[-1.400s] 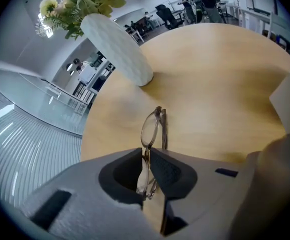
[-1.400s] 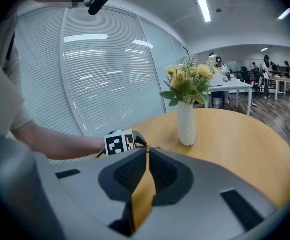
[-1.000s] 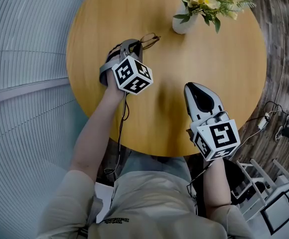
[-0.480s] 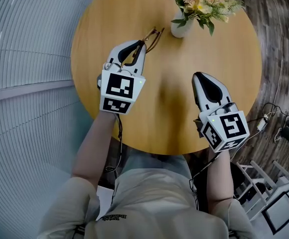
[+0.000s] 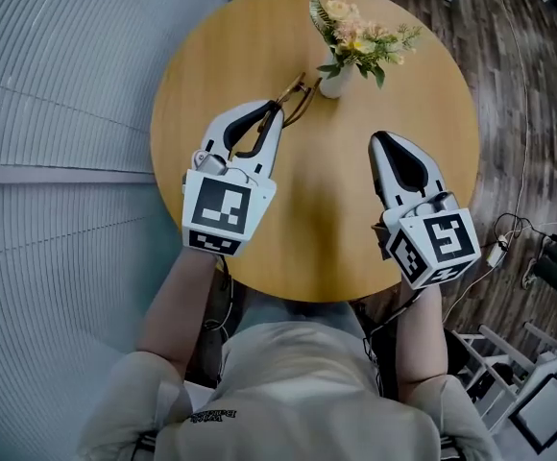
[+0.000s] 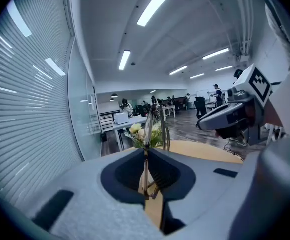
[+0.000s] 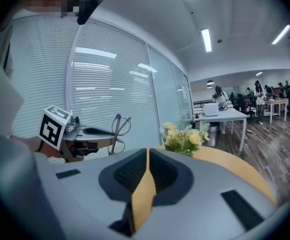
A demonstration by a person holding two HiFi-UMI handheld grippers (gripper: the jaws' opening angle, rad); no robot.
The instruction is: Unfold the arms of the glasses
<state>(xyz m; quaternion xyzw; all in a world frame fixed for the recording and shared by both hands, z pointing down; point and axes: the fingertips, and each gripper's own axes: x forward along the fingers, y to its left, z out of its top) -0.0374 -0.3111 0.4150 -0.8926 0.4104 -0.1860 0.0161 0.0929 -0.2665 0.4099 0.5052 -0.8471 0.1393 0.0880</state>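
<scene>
The left gripper (image 5: 275, 113) clamps the glasses (image 5: 296, 93) over the round table (image 5: 355, 229); a flower vase (image 5: 334, 83) stands close by. The right gripper (image 5: 381, 142) hovers well apart, jaws together, empty.

The left gripper (image 5: 275, 111), at centre left of the head view, points to the upper right, its jaws pinched on the glasses (image 5: 296, 92). The right gripper (image 5: 382, 142), at centre right, points up the frame, its jaws seemingly closed on nothing. Both forearms (image 5: 178, 301) rise from the bottom edge.
</scene>
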